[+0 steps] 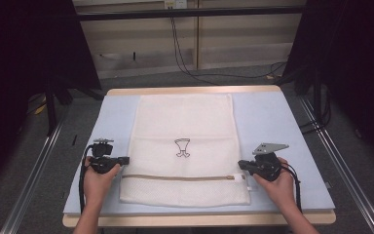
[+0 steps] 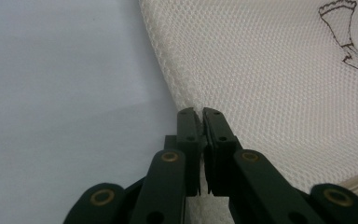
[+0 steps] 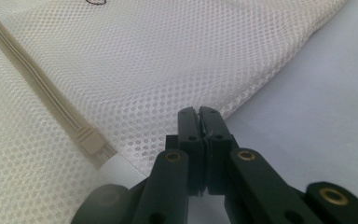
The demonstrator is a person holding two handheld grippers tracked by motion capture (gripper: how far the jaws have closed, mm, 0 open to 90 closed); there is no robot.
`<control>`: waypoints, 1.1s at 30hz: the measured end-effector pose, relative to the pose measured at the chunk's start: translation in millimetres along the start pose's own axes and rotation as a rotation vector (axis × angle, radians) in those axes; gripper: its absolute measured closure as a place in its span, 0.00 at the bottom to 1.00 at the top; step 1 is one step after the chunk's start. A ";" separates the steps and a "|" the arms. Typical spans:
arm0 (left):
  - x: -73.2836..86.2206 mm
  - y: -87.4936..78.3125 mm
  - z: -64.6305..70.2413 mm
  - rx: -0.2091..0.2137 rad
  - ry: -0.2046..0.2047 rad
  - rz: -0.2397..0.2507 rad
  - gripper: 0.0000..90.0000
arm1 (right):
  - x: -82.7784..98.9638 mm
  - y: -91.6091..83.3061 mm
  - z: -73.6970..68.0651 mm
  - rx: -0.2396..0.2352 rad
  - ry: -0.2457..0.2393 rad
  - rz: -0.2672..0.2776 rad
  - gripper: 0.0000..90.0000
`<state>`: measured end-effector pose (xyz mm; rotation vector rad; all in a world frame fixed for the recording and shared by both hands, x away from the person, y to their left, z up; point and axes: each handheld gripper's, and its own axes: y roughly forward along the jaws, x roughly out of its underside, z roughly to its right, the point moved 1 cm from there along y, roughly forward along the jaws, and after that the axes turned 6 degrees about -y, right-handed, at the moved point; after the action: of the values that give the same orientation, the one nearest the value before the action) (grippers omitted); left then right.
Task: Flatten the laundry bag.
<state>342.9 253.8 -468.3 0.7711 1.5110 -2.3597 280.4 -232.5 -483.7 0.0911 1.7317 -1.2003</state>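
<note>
Flat on the pale blue table mat point(image 1: 282, 126): a white mesh laundry bag point(image 1: 182, 122), long side running away from the person, near end just short of the table's front edge; beige zipper point(image 1: 175, 177) crossing the bag near that end, pull tab point(image 1: 243, 178) at the right; small black line drawing point(image 1: 183, 147) printed about the middle of the mesh.

Left gripper point(image 1: 124, 160) at the bag's left edge, just above the zipper line, held level in the left hand point(image 1: 99, 178); seen in the left gripper view point(image 2: 200, 114) with jaws pressed together, the bag's stitched side seam running straight into the tips, a sliver of mesh between them; clamped on the laundry bag's edge.

Right gripper point(image 1: 241, 165) at the bag's right edge, close to the zipper end, gripped by the right hand point(image 1: 278, 181), grey three-cornered plate point(image 1: 270, 147) on top; in the right gripper view point(image 3: 198, 114) jaws drawn together at the mesh border where fabric meets mat, zipper end point(image 3: 89, 140) just to the left of the tips; pinched on the bag's edge likewise.

Both hands low over the mat, well apart, one at each side of the bag; black cables point(image 1: 82, 185) trailing back along the forearms; wooden table rim point(image 1: 195, 90) beyond the mat, grey floor and loose wires point(image 1: 185, 63) farther off.
</note>
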 end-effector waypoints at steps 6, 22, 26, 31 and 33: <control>-0.9 -4.9 -0.2 0.012 -0.014 0.022 0.85 | 0.1 -1.3 -0.5 0.010 0.009 0.016 0.90; -7.3 -6.0 49.9 0.122 0.089 0.051 0.45 | 3.2 -19.5 -12.7 -0.028 -0.062 0.080 0.97; -8.8 -3.1 61.0 0.151 0.094 0.047 0.35 | 4.1 -20.8 -16.2 -0.042 -0.085 0.092 1.00; -9.4 5.9 72.4 0.162 0.137 0.007 0.26 | 4.4 -17.9 -17.6 -0.054 -0.096 0.094 1.00; -9.6 8.4 78.5 0.168 0.147 0.006 0.24 | 5.4 -18.8 -19.7 -0.059 -0.105 0.097 1.00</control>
<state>330.9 179.0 -443.8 1.0071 1.3722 -2.4983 254.3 -229.8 -474.6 0.0748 1.6511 -1.0641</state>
